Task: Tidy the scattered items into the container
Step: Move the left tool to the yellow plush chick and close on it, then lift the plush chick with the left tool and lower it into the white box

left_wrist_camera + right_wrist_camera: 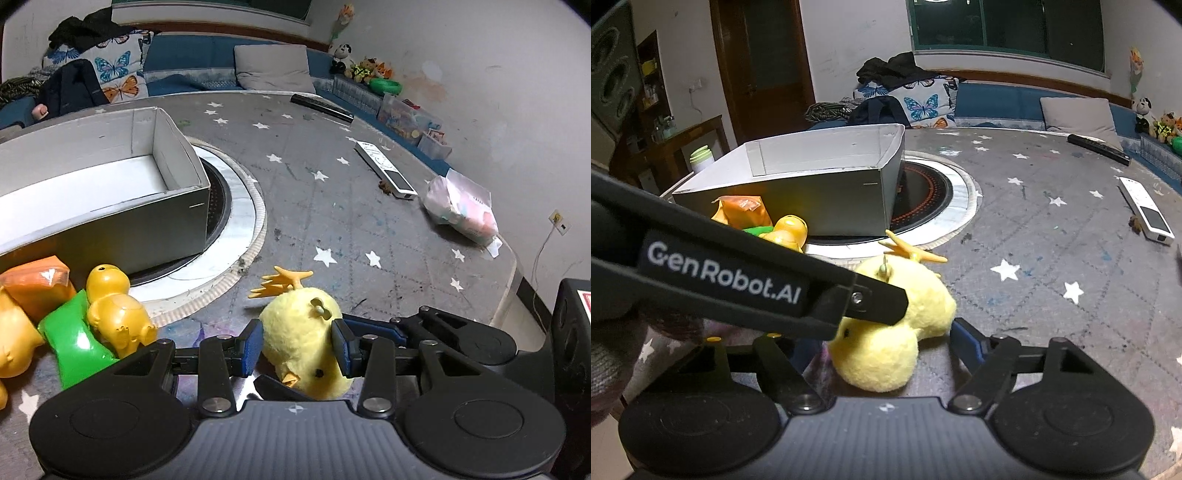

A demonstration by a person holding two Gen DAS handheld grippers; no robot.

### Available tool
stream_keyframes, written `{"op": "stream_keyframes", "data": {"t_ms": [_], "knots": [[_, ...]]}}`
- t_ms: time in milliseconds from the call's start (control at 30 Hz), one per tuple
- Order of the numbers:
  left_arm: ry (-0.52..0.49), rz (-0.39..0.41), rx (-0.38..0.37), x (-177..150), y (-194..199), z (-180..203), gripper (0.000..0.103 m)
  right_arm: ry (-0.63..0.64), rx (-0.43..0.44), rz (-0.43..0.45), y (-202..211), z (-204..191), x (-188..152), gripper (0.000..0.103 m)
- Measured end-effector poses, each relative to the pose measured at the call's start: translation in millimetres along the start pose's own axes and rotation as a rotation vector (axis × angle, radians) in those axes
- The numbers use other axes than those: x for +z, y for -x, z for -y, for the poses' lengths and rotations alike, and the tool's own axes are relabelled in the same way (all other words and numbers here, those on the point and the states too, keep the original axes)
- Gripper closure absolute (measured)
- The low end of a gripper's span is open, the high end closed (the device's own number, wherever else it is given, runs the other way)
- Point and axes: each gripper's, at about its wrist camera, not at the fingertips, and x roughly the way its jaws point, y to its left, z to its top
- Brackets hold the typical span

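On the starred surface: a yellow plush chick [301, 343] lies on its side near the front edge, orange feet pointing toward the box.
Container: an open cardboard box [110, 206] stands well behind and to the left of the chick, partly over a round cooktop inset [923, 199]; the part of its floor that shows is bare white.
Left gripper [297, 347]: its blue-padded fingers [253, 349] sit either side of the chick's body, pads touching the fluff, so it looks clamped on the toy, though how firmly I cannot tell.
Right gripper [886, 343]: fingers spread apart, one blue pad [967, 341] showing to the right of the chick, the other hidden behind the left gripper's arm, which crosses this view; it grips nothing.
Other scattered items: a yellow rubber duck [116, 314], a green toy piece [74, 343] and an orange packet [37, 284] crowd together just in front of the box wall, outside it.
Step in hand: by my reading, the grasp of the chick.
Next move calls for: a lift high enough to clear the box's near wall, a carry left and back over the opening, then a release inside; soft plush may sag or slip, so the squeeze needs to hold.
Elsewhere: two remotes [386, 168] and a plastic bag [461, 210] lie far off to the right.
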Motion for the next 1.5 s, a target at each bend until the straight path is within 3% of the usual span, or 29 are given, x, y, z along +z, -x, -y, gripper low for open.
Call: {"op": "stream_keyframes", "data": {"t_ms": [200, 467, 900, 1200, 1500], "knots": [[0.013, 0.002, -0.012, 0.5, -2.3, -5.2, 0.061, 0.000, 0.002, 0.003, 0.3, -0.3, 0.9, 0.026], [0.026, 0.069, 0.002, 4.6, 23.5, -8.7, 0.062, 0.044, 0.011, 0.050, 11.1, -14.0, 11.0, 0.026], [0.104, 0.250, 0.098, 53.2, 64.7, -51.6, 0.062, 0.209, 0.081, 0.175, -6.3, -48.8, 90.2, 0.026], [0.238, 0.234, 0.110, 94.7, 40.9, -118.6, 0.062, 0.228, 0.143, 0.117, -70.9, -57.0, 145.8, 0.026], [0.313, 0.173, 0.113, 104.9, 5.8, -159.1, 0.063, 0.229, 0.139, 0.010, -128.6, -60.2, 156.2, 0.026]]}}
